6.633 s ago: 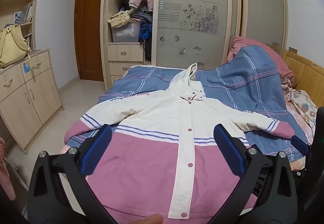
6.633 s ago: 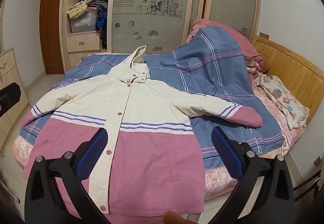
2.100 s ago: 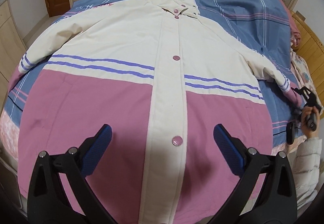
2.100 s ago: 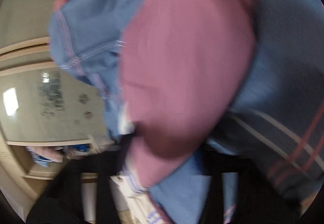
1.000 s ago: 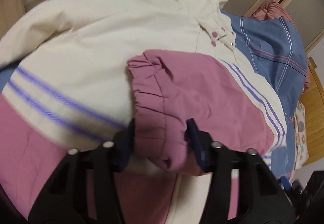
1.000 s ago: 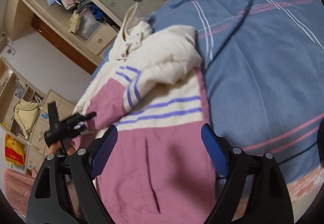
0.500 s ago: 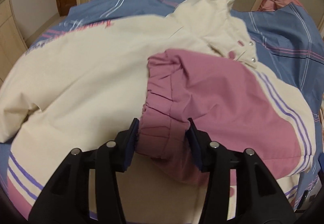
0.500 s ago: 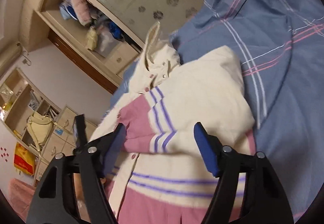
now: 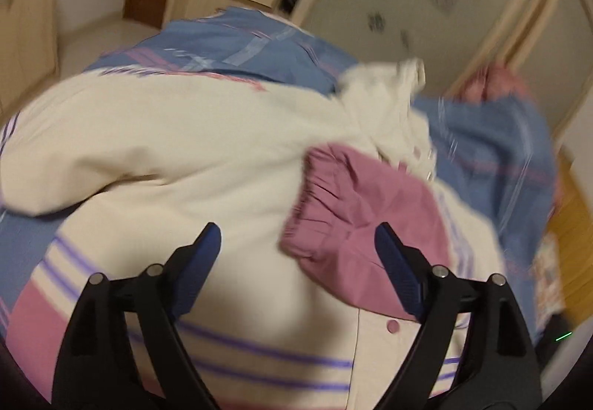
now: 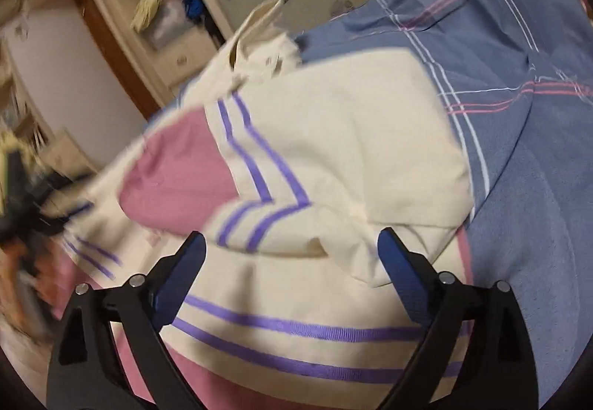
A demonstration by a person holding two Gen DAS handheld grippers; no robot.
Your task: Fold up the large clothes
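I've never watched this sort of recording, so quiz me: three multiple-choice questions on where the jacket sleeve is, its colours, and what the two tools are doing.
1. Where does the pink cuff lie?
A. on the jacket's cream chest
B. on the floor
C. inside the wardrobe

2. What colour are the stripes on the folded sleeve?
A. green
B. purple
C. black

3. What state is the left tool in?
A. shut on the cuff
B. shut on the hood
C. open, holding nothing

Answers: A, the cuff rests across the jacket front. B, purple bands cross the cream cloth. C, its jaws stand wide apart with the cuff lying free between; the right tool is open too.
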